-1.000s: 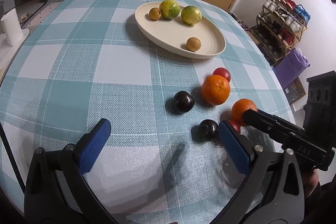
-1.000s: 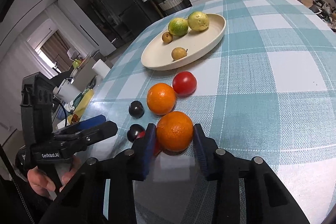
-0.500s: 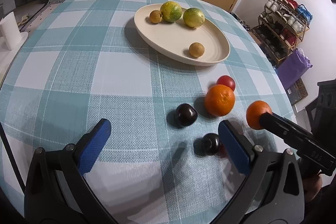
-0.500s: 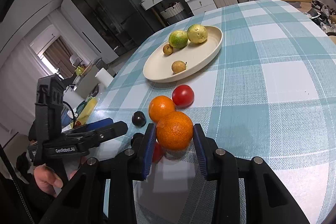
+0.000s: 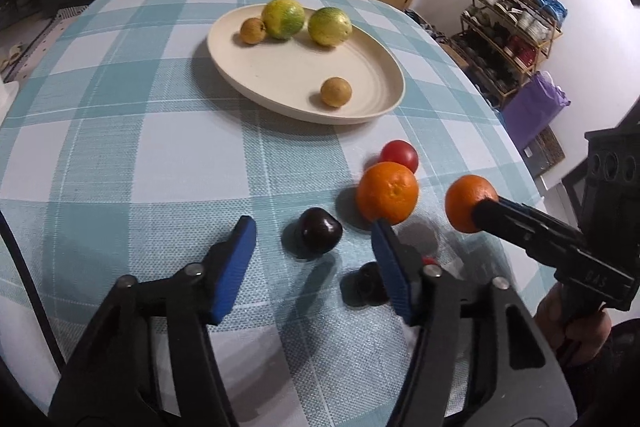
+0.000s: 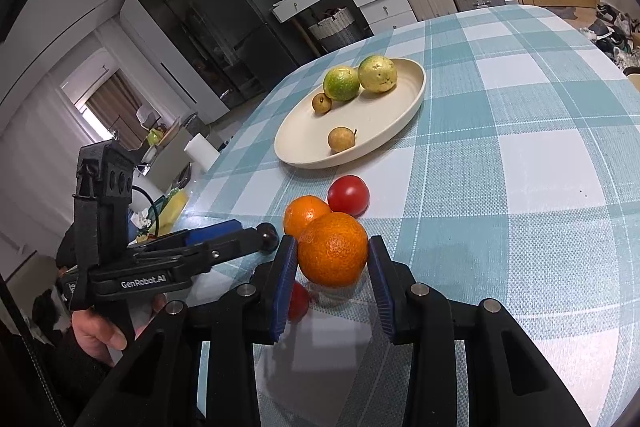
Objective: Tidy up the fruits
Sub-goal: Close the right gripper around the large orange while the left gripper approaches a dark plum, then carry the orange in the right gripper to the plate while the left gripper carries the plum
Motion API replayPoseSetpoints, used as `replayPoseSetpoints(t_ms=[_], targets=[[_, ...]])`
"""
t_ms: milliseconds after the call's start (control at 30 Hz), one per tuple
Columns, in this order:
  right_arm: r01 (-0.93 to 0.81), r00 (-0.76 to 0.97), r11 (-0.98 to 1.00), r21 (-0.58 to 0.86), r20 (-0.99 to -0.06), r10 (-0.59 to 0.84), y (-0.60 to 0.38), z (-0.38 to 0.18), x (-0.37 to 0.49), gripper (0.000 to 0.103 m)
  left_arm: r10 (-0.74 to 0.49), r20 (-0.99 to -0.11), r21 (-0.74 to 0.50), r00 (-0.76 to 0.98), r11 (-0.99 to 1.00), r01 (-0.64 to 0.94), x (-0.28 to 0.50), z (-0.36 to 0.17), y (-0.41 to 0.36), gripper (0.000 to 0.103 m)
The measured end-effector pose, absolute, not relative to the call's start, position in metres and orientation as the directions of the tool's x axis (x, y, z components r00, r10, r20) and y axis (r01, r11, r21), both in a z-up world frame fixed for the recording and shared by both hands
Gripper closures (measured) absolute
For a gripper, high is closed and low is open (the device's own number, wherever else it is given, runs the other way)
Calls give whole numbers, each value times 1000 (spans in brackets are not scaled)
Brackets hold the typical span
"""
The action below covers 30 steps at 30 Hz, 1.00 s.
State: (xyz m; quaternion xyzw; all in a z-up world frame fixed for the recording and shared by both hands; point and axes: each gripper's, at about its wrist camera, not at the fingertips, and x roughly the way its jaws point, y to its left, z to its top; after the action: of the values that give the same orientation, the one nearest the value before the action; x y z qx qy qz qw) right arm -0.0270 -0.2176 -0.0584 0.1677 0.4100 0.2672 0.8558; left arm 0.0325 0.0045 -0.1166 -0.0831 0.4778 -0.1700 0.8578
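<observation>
Right fingers point(image 6: 331, 285): my blue pads press both sides of an orange point(image 6: 333, 254); it is clamped and sits above the desk point(image 6: 520, 187), its shadow on the cloth beneath.
Left fingers point(image 5: 310, 263): my jaws are closing; a dark plum point(image 5: 320, 231) lies between the pads, neither pad touching it.
Change, left: a second ago these jaws stood far wider and the plum lay ahead of them; now they frame it.
Change, right: the orange rested on the cloth then; now it is lifted, same grip.
Second plum point(image 5: 366, 287): just behind my left gripper's right pad, partly hidden.
Loose orange point(image 5: 387, 193): on the desk, dimpled end facing up toward the camera, touching a red tomato point(image 5: 400, 155) behind it.
Small red fruit point(image 6: 298, 301): under my right gripper's left pad, mostly hidden.
Long axis: the fruits are round; none to tell.
Plate point(image 5: 280, 83): cream oval, long axis running from near right to far left, holding two green-yellow citrus and two small brown fruits.
</observation>
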Motion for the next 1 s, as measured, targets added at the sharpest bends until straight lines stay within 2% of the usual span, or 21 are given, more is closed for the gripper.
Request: replayPoseSetpoints(t_ms=[333, 433, 1000], targets=[[-317, 515, 802, 506, -618, 593, -217, -59, -23, 66, -420, -785, -345, 455, 907, 242, 38, -119, 4, 77], [-318, 515, 802, 505, -619, 594, -216, -59, -22, 66, -427, -779, -351, 459, 904, 244, 38, -119, 6, 83], [-331, 506, 809, 486, -632, 587, -203, -52, -10, 66, -472, -754, -410, 457, 882, 234, 45, -115, 23, 84]])
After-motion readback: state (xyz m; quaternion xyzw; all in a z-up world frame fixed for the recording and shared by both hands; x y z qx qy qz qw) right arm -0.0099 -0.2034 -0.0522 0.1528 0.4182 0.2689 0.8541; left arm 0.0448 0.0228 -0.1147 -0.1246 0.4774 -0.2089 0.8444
